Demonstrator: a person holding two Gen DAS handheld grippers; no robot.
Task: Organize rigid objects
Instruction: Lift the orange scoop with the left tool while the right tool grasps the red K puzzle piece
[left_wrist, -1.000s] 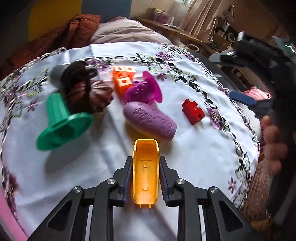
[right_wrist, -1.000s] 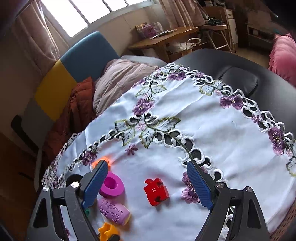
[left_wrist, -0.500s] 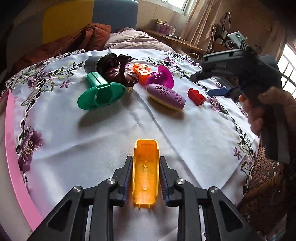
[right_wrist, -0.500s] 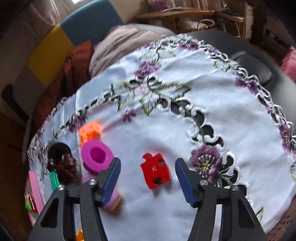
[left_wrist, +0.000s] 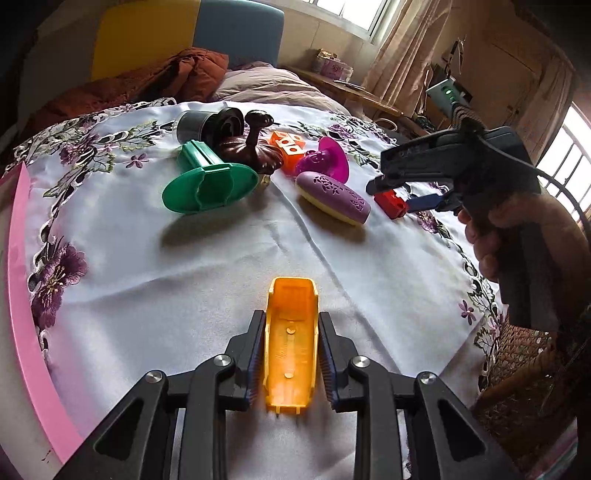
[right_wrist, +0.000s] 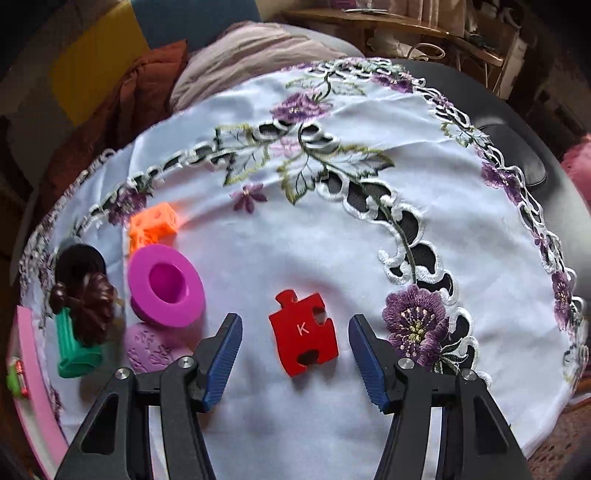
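Note:
My left gripper (left_wrist: 291, 317) is shut on a yellow-orange plastic shell (left_wrist: 291, 343), held lengthwise just above the white embroidered tablecloth (left_wrist: 184, 280). My right gripper (right_wrist: 294, 321) points steeply down, and its blue pads (right_wrist: 225, 354) stand on either side of a red puzzle piece marked K (right_wrist: 304, 334) without touching it. In the left wrist view the same red piece (left_wrist: 389, 203) lies under the right gripper, which a hand (left_wrist: 517, 229) holds.
A cluster lies at the far left: a green spool (left_wrist: 208, 181), a dark brown pumpkin shape (left_wrist: 255, 147), a black spool (left_wrist: 207, 123), orange cubes (left_wrist: 290, 146), a magenta spool (left_wrist: 325, 162) and a purple oval (left_wrist: 332, 194). A pink tray rim (left_wrist: 22, 295) runs along the left edge.
My left gripper drew back from the cluster with the yellow-orange shell. My right gripper tipped down and sank over the red puzzle piece, and its jaws narrowed.

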